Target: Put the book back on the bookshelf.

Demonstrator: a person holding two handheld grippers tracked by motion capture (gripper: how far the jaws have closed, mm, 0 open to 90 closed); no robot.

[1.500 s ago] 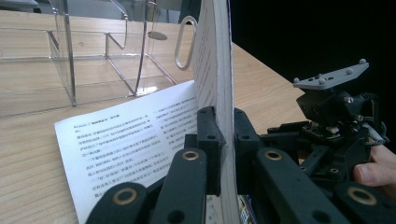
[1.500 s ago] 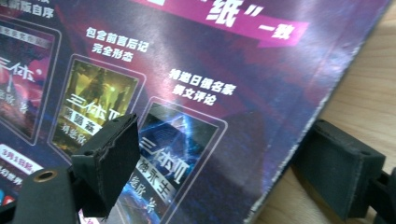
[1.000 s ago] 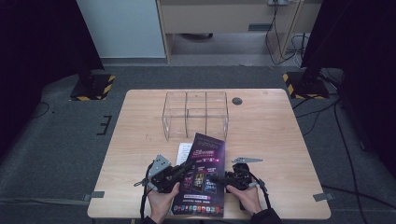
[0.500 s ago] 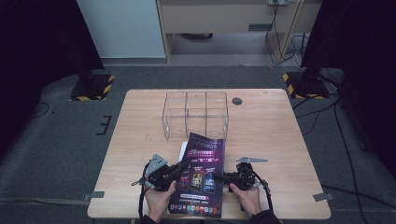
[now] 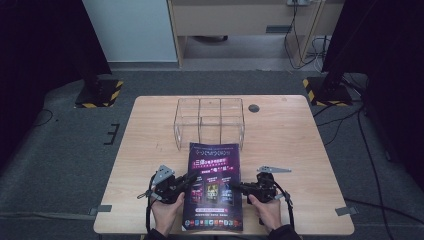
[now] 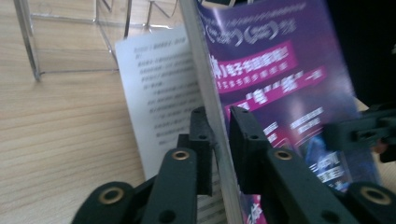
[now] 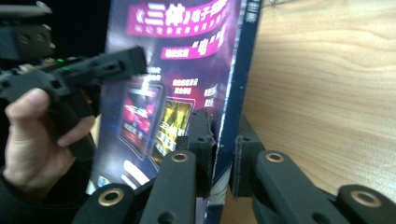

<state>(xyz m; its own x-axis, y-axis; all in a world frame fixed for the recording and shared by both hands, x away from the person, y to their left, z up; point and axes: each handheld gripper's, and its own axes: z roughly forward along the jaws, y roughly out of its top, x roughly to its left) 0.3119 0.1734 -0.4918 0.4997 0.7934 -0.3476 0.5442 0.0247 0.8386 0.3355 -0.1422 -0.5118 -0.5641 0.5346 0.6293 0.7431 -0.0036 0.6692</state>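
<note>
While both tongs clamp its side edges, the purple booklet (image 5: 214,185) spans between left tongs (image 5: 190,179) and right tongs (image 5: 235,186).

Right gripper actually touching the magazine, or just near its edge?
Touching. In the right gripper view the right gripper has one jaw on each face of the magazine, with its edge pinched between them and no gap showing.
</note>
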